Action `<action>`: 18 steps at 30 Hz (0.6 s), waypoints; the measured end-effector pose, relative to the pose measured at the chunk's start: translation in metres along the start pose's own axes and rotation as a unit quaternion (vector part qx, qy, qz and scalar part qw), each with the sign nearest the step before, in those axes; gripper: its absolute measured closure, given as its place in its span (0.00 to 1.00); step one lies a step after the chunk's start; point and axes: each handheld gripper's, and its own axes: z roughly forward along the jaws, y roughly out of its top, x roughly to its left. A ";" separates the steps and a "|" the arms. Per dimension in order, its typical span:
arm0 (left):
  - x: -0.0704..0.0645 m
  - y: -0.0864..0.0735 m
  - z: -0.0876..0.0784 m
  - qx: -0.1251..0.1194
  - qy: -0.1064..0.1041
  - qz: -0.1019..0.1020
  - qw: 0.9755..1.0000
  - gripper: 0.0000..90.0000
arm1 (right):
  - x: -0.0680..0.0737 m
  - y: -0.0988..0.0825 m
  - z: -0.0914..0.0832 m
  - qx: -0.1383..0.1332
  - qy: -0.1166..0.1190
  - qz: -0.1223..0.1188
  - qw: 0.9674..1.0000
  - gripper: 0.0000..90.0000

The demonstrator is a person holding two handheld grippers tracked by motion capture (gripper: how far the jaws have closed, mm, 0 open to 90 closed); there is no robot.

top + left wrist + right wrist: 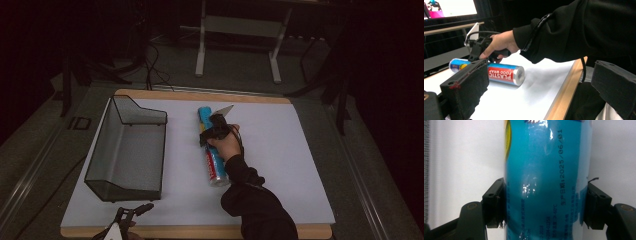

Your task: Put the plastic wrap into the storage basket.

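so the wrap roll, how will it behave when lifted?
Probably stiff: the roll is a straight cylinder. Lying on its side on the flat table, it may roll if released. Its glossy film looks slippery, so the right gripper, jaws against both sides, could slip.

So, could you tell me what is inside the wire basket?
The wire basket looks empty; the white table shows through it. Its dark near corner is hard to see.

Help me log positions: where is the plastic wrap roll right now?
In the high view the plastic wrap roll lies mid-table on the white mat, right of the wire basket, with the right gripper closed around its blue end.
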 end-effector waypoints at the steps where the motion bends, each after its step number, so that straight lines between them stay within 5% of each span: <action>1: 0.000 0.000 0.000 0.001 0.000 0.000 1.000 0.02 | -0.001 0.000 -0.002 -0.003 0.003 0.000 1.000 0.35; 18: 0.000 -0.001 0.001 0.006 0.001 0.000 1.000 0.02 | 0.014 0.003 -0.049 -0.075 0.034 -0.022 0.996 0.35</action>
